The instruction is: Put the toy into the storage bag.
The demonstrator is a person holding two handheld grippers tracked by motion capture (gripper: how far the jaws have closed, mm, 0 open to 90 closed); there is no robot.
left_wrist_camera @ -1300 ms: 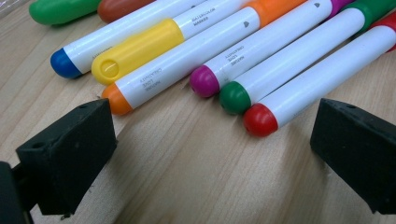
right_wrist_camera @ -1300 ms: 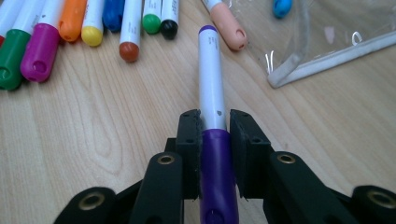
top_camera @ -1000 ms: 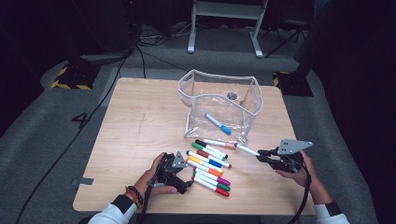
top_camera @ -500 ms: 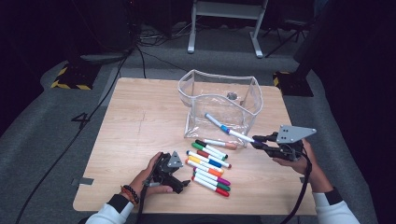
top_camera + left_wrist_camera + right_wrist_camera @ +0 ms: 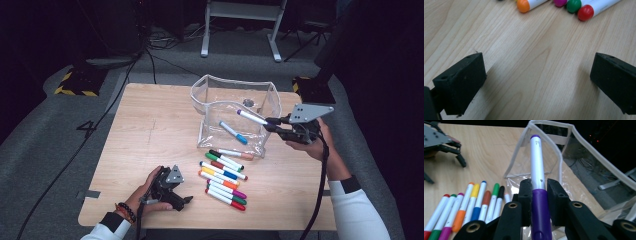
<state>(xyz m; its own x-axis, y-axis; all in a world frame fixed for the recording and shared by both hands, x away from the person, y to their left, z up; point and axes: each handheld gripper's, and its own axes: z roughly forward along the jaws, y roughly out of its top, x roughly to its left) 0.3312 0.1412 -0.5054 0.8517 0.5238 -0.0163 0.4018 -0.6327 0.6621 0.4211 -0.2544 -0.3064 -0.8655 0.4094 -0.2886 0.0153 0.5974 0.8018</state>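
Observation:
My right gripper [image 5: 274, 124] is shut on a purple-capped white marker [image 5: 252, 117], held in the air over the right rim of the clear plastic pouch [image 5: 207, 107]. In the right gripper view the purple marker [image 5: 537, 170] points toward the pouch opening [image 5: 549, 138], pinched between the pads. A blue-capped marker [image 5: 233, 132] lies inside the pouch. Several coloured markers [image 5: 224, 176] lie in a row on the wooden table [image 5: 150, 130] in front of the pouch. My left gripper [image 5: 186, 200] rests low on the table left of the row, jaws wide open over bare wood [image 5: 536, 72].
The pouch stands open at the table's far middle. One peach-capped marker [image 5: 236, 153] lies against the pouch's front. Marker caps [image 5: 554, 3] show at the top of the left gripper view. Cables and a grey stand [image 5: 240, 15] are on the floor beyond the table.
My right gripper has risen from the table with the purple marker and moved toward the pouch's rim. The left gripper has shifted slightly along the table.

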